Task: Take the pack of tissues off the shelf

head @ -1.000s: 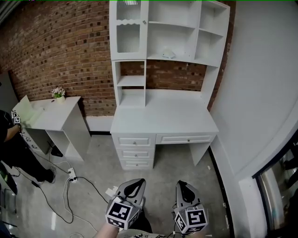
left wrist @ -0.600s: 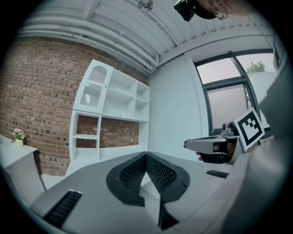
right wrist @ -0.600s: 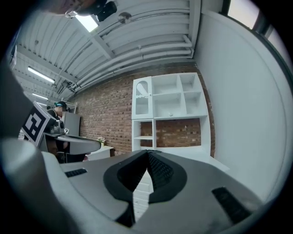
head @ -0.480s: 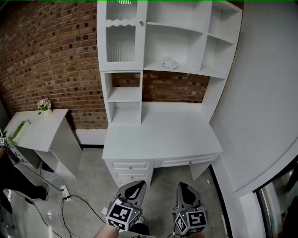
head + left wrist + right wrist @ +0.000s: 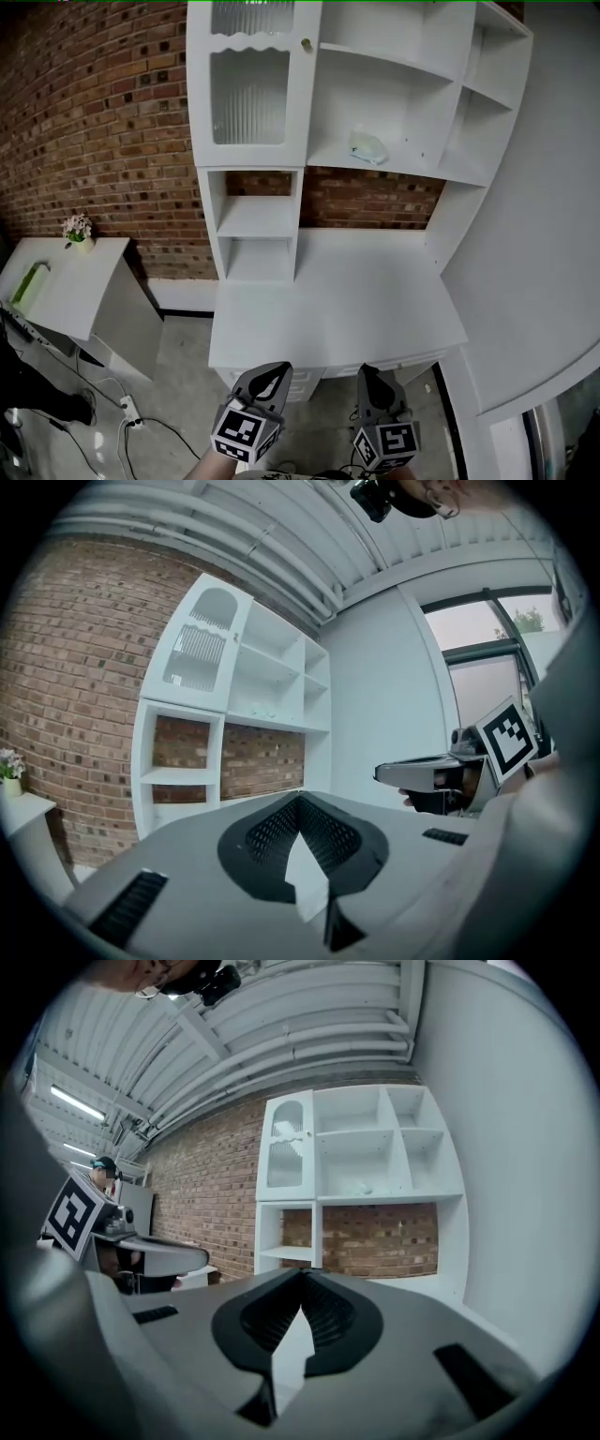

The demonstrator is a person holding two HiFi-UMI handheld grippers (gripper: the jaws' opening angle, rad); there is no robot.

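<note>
**Long reach ahead for the tissues**

Spot the pack of tissues [image 5: 368,148] up on the open shelf [image 5: 412,171], right of the glass door [image 5: 248,96], far above the desk [image 5: 356,300]. Mind the left gripper [image 5: 280,367] and right gripper [image 5: 366,371], low at the near desk edge, both pinched together on nothing. Open one wide before reaching, come in level, squeeze gently (probably soft), lift, then pull back.

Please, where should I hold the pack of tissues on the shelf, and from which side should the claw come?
Pinch the pack of tissues across its two sides, near its front end. It lies flat on the shelf, with a board above and a back panel behind, so only the front is open. Come level from the front; it looks soft, so close gently.
</note>
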